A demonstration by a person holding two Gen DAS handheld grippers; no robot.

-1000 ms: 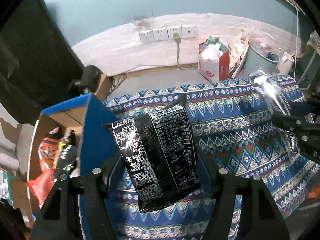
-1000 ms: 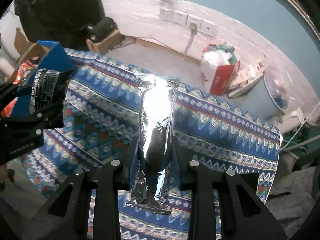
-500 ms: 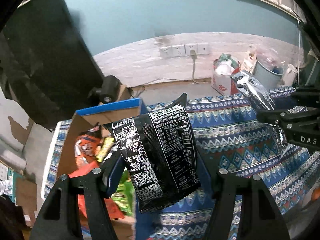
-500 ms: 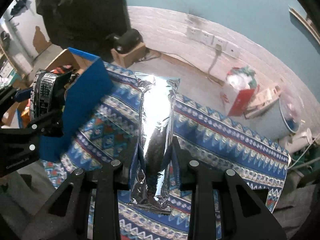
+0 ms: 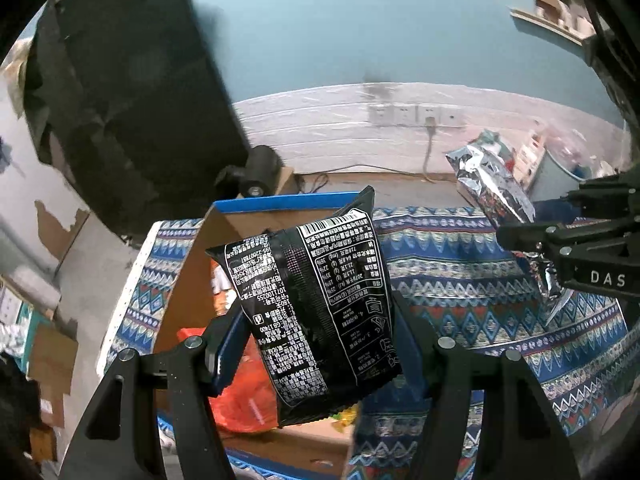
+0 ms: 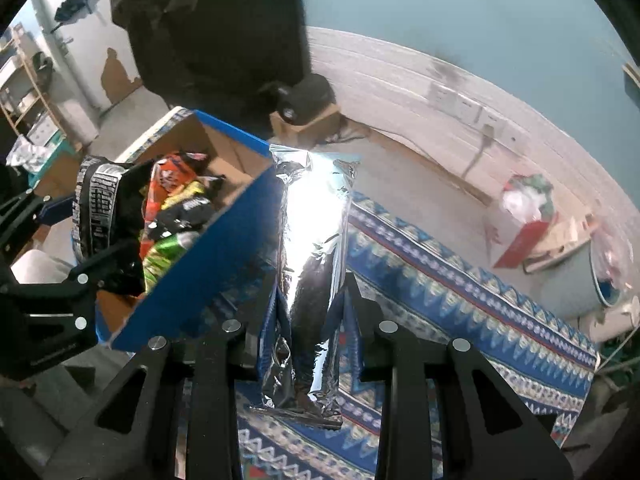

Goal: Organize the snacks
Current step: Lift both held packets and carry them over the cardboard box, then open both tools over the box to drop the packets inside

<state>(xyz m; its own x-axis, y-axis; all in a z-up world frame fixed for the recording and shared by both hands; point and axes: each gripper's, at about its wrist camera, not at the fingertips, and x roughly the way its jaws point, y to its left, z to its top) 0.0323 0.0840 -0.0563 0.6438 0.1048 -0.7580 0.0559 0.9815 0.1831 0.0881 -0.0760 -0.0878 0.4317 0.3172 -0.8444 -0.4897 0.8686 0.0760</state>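
My left gripper is shut on a black snack bag with white print and holds it above the open cardboard box. The box has blue outer walls and holds several snack packs, orange, green and black. My right gripper is shut on a silver foil snack bag and holds it upright just right of the box wall. The silver bag also shows in the left wrist view, to the right of the black bag. The left gripper with its black bag shows at the left of the right wrist view.
A blue patterned cloth covers the table, which the box stands on. Beyond it, on the floor, are a red-and-white bag, a grey bin and a small box with a black device. A dark hanging cloth fills the back left.
Both grippers have moved left toward the box with their bags. The box interior and its snacks have come into view under the black bag.
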